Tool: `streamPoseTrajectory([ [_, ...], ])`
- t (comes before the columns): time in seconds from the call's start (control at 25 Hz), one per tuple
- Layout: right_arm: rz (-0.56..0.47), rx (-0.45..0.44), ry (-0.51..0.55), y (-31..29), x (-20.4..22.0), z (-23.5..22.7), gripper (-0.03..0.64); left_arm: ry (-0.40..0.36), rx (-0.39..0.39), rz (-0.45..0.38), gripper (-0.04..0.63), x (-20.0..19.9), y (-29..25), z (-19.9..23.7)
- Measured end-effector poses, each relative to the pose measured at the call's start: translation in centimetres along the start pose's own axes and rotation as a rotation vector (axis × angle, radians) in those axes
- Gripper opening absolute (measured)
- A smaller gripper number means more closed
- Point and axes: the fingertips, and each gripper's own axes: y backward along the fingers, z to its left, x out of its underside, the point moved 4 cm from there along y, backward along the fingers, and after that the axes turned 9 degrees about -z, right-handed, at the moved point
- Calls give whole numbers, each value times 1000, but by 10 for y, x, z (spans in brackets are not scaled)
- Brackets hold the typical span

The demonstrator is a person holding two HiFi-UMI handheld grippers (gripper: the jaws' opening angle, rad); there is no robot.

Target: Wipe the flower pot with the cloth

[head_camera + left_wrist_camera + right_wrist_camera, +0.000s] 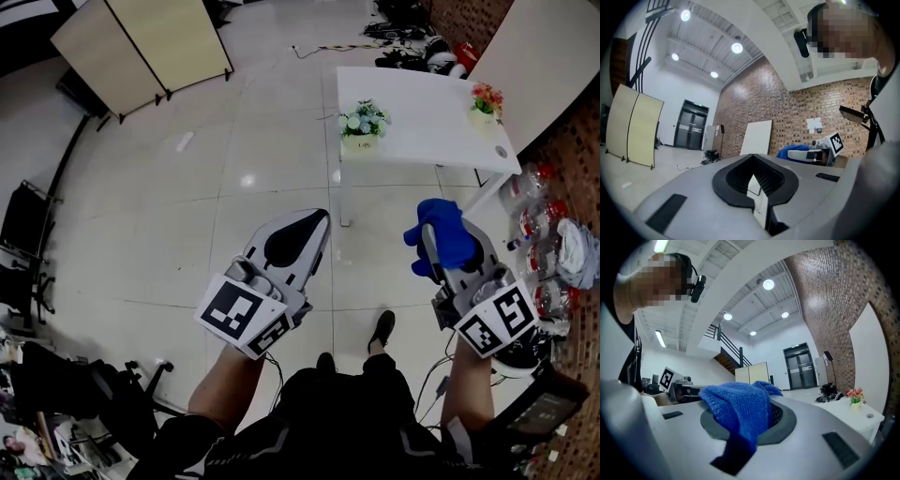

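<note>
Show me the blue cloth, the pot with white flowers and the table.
blue cloth [442, 230], head view, its bunched middle.
pot with white flowers [360, 143], head view, the pot's front.
table [422, 122], head view, bare top.

Blue knitted cloth [446, 228], bunched and drooping, pinched in the closed jaws of the right gripper [433, 244], held off the white table [422, 98], just short of its near edge. Small pale flower pot [361, 141] with white and green blooms, upright by the table's near left corner. Second flower pot [484, 116], pale too, with orange-red blooms, upright near the table's right edge, well apart from the first.
</note>
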Motion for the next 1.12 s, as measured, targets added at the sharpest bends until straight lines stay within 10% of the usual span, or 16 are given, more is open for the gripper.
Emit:
streamPoseTrajectory([
  [1.12,46,-18,89,127,-50,61,74,-1,-20,-8,5,-23,52,-121],
])
